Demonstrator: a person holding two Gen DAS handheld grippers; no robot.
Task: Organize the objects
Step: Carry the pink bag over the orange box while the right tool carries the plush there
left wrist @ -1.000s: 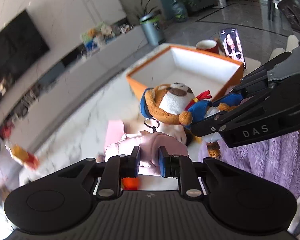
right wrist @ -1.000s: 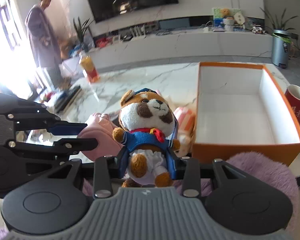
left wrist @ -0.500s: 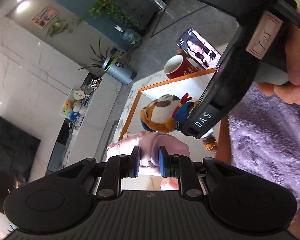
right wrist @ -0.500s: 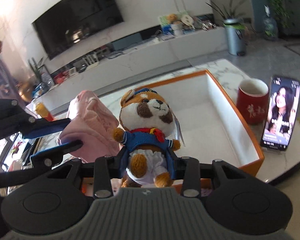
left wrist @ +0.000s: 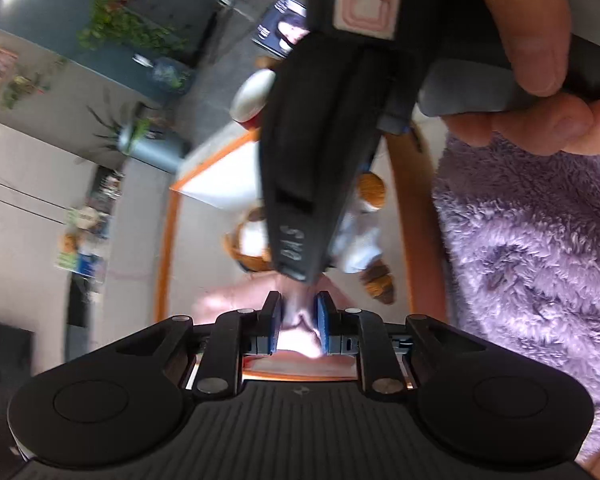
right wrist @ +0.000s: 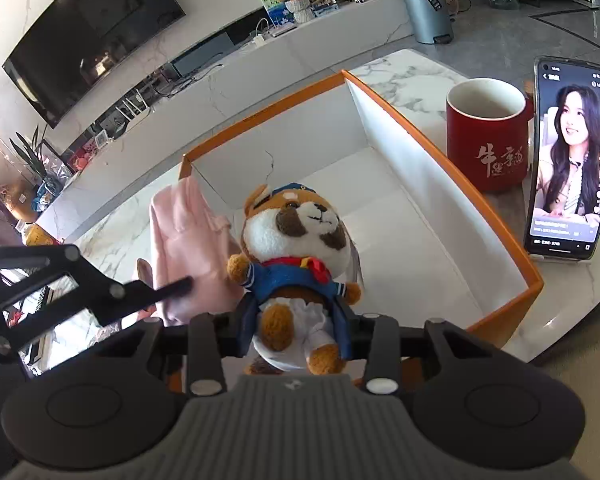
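While both grippers hang over the orange box (right wrist: 500, 216), right gripper (right wrist: 296, 320) clamping plush dog (right wrist: 296, 264), left gripper (left wrist: 298, 316) pinching pink cloth (right wrist: 184, 240), the 2 risk colliding

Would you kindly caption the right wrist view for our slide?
Right gripper holds plush dog above the orange box; left gripper holds pink cloth beside it.

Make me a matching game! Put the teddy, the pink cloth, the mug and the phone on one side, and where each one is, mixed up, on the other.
Things:
1. plush toy
2. pink cloth
3. red mug
4. phone

Places:
A. propped upright, at the far right
B. in the left gripper
C. between the orange box and the phone
D. in the right gripper

Pairs: 1-D, 2-B, 3-C, 4-A
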